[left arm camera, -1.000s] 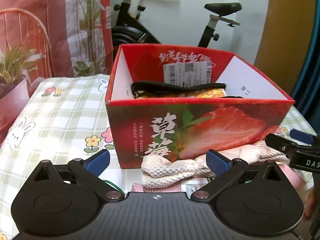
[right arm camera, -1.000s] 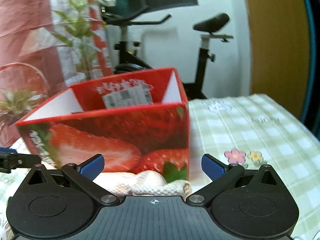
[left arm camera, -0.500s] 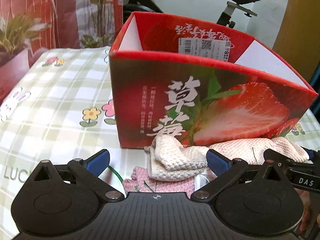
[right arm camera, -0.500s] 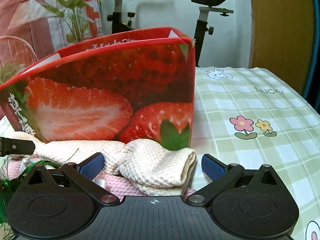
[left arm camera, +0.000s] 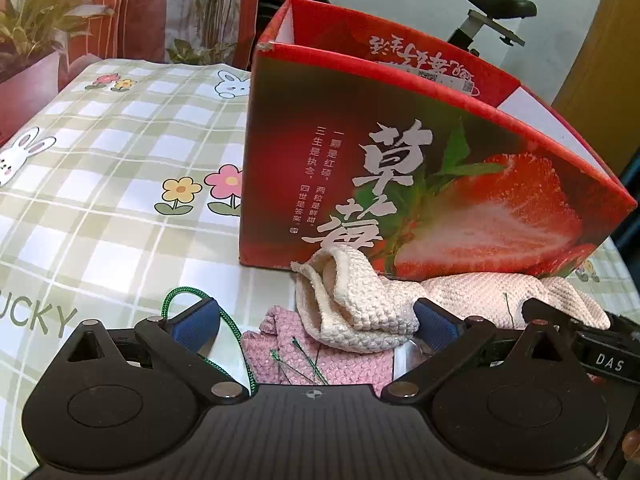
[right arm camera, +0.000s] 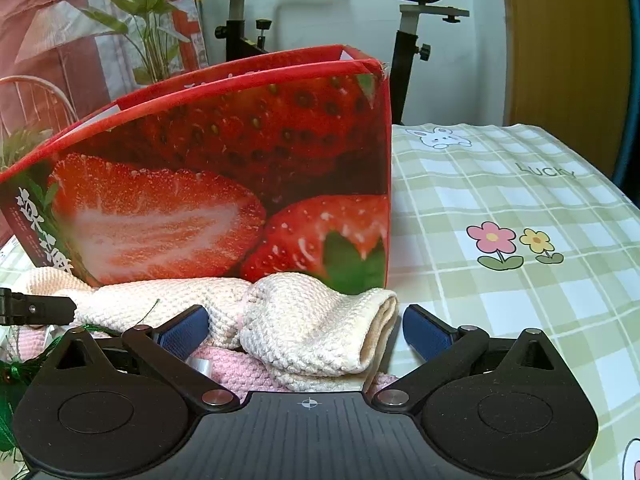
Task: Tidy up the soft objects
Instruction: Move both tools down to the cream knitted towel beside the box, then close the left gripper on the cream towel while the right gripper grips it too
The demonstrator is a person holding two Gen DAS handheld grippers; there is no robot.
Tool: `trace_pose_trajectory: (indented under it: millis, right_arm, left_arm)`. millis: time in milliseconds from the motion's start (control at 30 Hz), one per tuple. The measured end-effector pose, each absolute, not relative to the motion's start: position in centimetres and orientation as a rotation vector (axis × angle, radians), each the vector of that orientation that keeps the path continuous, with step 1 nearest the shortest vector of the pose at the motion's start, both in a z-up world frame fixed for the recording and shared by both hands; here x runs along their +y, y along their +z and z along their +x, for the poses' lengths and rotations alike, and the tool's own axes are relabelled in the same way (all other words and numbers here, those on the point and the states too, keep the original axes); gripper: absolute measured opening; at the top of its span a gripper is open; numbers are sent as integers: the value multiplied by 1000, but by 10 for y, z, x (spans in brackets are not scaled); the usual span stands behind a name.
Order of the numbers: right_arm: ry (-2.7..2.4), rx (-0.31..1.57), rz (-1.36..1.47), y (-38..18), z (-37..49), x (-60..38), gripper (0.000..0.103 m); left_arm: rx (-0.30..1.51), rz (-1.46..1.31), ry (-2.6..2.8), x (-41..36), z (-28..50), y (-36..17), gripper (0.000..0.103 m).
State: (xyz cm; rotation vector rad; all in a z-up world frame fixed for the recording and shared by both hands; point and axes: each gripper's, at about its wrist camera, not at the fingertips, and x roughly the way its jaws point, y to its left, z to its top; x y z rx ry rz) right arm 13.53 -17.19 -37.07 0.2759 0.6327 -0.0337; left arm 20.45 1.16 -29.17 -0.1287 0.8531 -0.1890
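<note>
A cream knitted cloth (left arm camera: 360, 300) (right arm camera: 312, 320) lies folded against the front of the red strawberry box (left arm camera: 420, 184) (right arm camera: 224, 184), on top of a pink knitted cloth (left arm camera: 320, 356) (right arm camera: 240, 372). My left gripper (left arm camera: 316, 322) is open, its blue pads on either side of the cloth's left folded end. My right gripper (right arm camera: 304, 326) is open too, straddling the cloth's right rolled end. Each gripper's tip shows at the edge of the other's view. A green cord (left arm camera: 188, 296) loops beside the left pad.
The box stands on a green checked tablecloth (left arm camera: 100, 184) (right arm camera: 520, 200) with flower and rabbit prints. Behind the table are an exercise bike (right arm camera: 420, 8), potted plants (left arm camera: 36, 24) and a red-and-white curtain.
Both grippers have come down and forward from above the box to table level, so the cloths now lie between their open fingers. The box's inside has dropped out of sight.
</note>
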Motion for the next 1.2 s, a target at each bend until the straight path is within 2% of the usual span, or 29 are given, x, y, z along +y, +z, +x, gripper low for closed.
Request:
trace_pose_trajectory:
  millis: [467, 667, 700, 800, 867, 933, 1033, 1167, 1200]
  right_arm:
    - [-36, 626, 279, -371, 136, -169, 103]
    - [-33, 625, 281, -371, 135, -171, 103]
    - [-33, 625, 282, -371, 135, -171, 103]
    - [-32, 623, 284, -370, 135, -170, 103]
    - [-32, 623, 284, -370, 135, -170, 103]
    - [-32, 623, 284, -371, 135, -170, 103]
    - [-31, 622, 285, -371, 135, -170, 103]
    - [-25, 615, 300, -371, 134, -172, 103]
    - [-23, 613, 304, -371, 133, -173, 103]
  left_arm:
    - [837, -89, -202, 8, 200, -293, 103]
    - [883, -115, -237, 14, 206, -288, 103]
    - [888, -130, -243, 17, 206, -286, 100]
    - [880, -159, -281, 20, 201, -278, 84]
    - [857, -165, -285, 20, 195, -269, 78]
    - [834, -185, -305, 21, 191, -262, 65]
    - [815, -210, -321, 21, 192, -255, 57]
    - [832, -271, -330, 22, 204, -258, 54]
    - [844, -288, -325, 23, 206, -261, 49]
